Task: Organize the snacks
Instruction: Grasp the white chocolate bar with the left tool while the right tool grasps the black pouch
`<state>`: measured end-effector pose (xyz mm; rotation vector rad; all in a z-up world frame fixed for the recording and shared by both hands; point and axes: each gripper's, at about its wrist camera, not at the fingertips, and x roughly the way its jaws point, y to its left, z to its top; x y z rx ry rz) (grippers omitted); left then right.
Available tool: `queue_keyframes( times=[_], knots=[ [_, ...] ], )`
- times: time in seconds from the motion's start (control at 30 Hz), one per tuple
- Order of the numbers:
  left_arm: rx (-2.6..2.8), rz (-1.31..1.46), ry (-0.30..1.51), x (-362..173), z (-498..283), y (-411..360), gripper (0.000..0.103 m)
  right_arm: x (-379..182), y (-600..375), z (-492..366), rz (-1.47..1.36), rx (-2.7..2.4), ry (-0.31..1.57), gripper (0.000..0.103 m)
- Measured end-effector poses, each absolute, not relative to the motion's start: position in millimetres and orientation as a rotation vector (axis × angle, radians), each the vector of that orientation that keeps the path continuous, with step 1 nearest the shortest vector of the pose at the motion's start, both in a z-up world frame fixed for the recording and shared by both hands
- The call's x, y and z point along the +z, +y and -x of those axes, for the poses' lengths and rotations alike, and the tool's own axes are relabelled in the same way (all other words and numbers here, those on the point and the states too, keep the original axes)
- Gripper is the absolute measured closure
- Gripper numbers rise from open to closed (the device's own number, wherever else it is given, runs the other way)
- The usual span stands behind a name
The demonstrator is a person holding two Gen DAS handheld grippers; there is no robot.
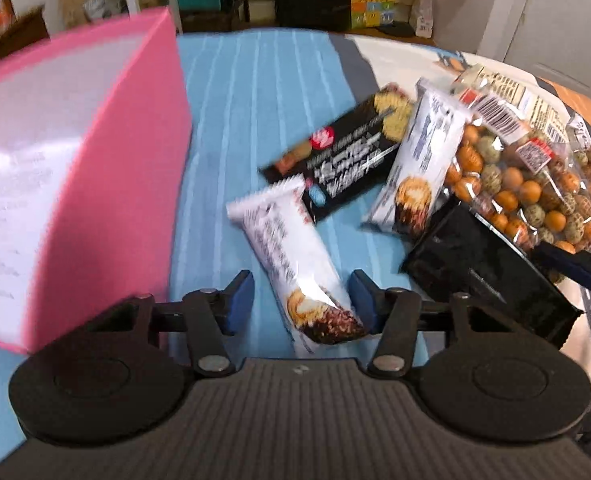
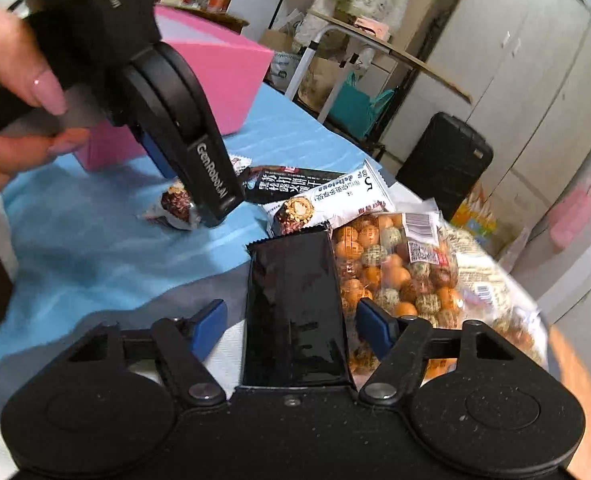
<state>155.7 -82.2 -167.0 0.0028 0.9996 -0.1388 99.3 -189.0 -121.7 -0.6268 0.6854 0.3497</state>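
While both grippers were pointed down at the snacks, the left gripper (image 1: 301, 300) was seen with its blue pads part-way apart around the near end of a white snack bar (image 1: 295, 264); the right-hand pad lay against or just beside the wrapper, the left-hand pad stood clear of it, so no grip was shown. In the right wrist view the same gripper (image 2: 199, 184) was found held by a person's hand (image 2: 15, 80) low over that bar's dark-printed end (image 2: 175, 206). The right gripper (image 2: 291, 320) was likewise set part-way open, a glossy black packet (image 2: 291, 304) lying between its blue pads with a gap visible on each side. Beyond the white bar, a long black cracker pack (image 1: 335, 156) and a second white bar (image 1: 419, 160) were laid side by side on the blue striped cloth (image 1: 247, 92). Further right, a clear bag of orange and speckled coated nuts (image 1: 535, 192) was piled against the black packet (image 1: 491, 276). A pink box (image 1: 107, 152) was placed on the cloth to the left of the snacks, apart from them, its white-lined inside facing the camera. Cartons and a dark case were glimpsed behind the table.
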Motion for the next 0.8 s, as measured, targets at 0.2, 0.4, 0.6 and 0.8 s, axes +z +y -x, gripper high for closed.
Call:
queue_keyframes(
  times=[0.2, 0.4, 0.6, 0.8],
  knots=[
    [-0.138, 0.028, 0.979, -169.0, -152.3, -76.9, 0.054, -126.1, -171.1, -91.1, 0.72, 0.276, 0.704, 0.046],
    [-0.13, 0.032, 0.973, -167.7, -147.8, -74.2, 0.062, -115.0, -173.1, -94.2, 0.615, 0.196, 0.748, 0.051],
    [-0.149, 0.052, 0.972, -162.1, -145.0, -69.2, 0.071, -98.0, -185.2, -94.9, 0.452, 0.148, 0.801, 0.051],
    [-0.187, 0.042, 0.956, -154.0, -134.5, -65.5, 0.077, -87.4, -193.7, -96.6, 0.298, 0.175, 0.853, 0.051]
  ],
)
